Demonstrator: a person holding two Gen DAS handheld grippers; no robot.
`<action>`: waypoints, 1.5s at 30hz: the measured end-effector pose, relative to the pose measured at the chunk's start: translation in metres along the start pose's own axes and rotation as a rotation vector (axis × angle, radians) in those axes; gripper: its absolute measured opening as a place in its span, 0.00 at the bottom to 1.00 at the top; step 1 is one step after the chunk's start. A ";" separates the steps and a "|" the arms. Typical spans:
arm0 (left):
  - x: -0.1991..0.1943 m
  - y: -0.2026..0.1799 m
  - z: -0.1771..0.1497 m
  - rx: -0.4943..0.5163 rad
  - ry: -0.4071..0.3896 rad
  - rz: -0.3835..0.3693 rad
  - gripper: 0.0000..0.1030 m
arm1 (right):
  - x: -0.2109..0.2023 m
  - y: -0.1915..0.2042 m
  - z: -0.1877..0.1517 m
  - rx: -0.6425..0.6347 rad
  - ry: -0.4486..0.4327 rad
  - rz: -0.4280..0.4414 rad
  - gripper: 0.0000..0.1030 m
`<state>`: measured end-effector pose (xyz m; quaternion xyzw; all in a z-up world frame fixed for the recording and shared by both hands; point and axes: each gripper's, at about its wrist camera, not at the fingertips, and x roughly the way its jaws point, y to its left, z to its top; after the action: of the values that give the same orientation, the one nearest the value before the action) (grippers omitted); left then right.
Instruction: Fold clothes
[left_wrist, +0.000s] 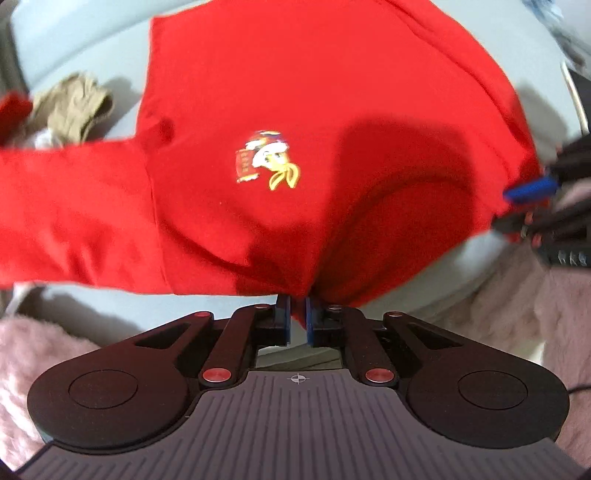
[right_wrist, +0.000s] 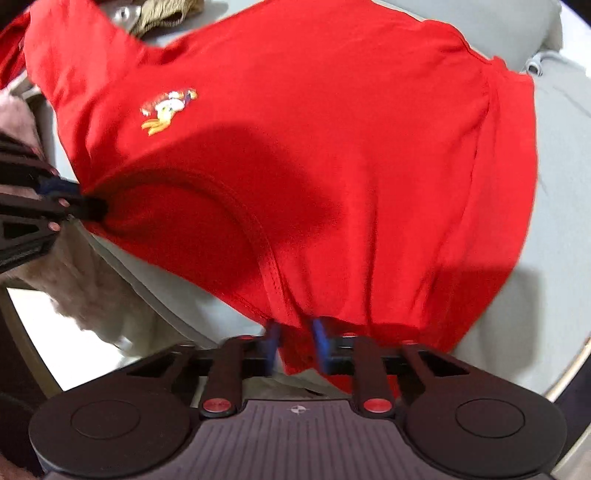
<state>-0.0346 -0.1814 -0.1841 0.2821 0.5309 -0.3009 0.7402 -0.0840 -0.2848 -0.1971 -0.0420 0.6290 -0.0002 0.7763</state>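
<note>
Red T-shirt lay front-up, cartoon print showing, spread over the pale grey surface; its neck end was gathered toward the cameras. Crumpled khaki garment sat beyond the shirt's sleeve, apart from it.

Left gripper was clamped on the shirt's shoulder edge beside the collar, red cloth pinched between the blue pads. Right gripper was likewise closed on the opposite shoulder edge, collar seam just beside it.

Judgement: to fold cleanly, both grips should stay firm and level with each other, keeping the cloth taut between them so the shirt carries without sagging or skewing.

Both grippers pointed steeply down at the shirt.
</note>
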 end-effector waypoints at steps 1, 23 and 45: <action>-0.003 -0.002 0.000 0.033 0.011 0.016 0.06 | -0.002 -0.002 0.000 0.013 0.011 0.007 0.08; -0.049 0.050 0.039 -0.149 -0.175 -0.163 0.54 | -0.056 -0.051 0.022 0.226 -0.233 0.080 0.59; 0.017 0.056 0.071 -0.234 -0.082 -0.087 0.58 | -0.024 -0.247 0.156 0.438 -0.489 -0.158 0.50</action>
<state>0.0556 -0.1990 -0.1753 0.1580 0.5433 -0.2800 0.7755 0.0767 -0.5193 -0.1255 0.0783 0.4039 -0.1856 0.8924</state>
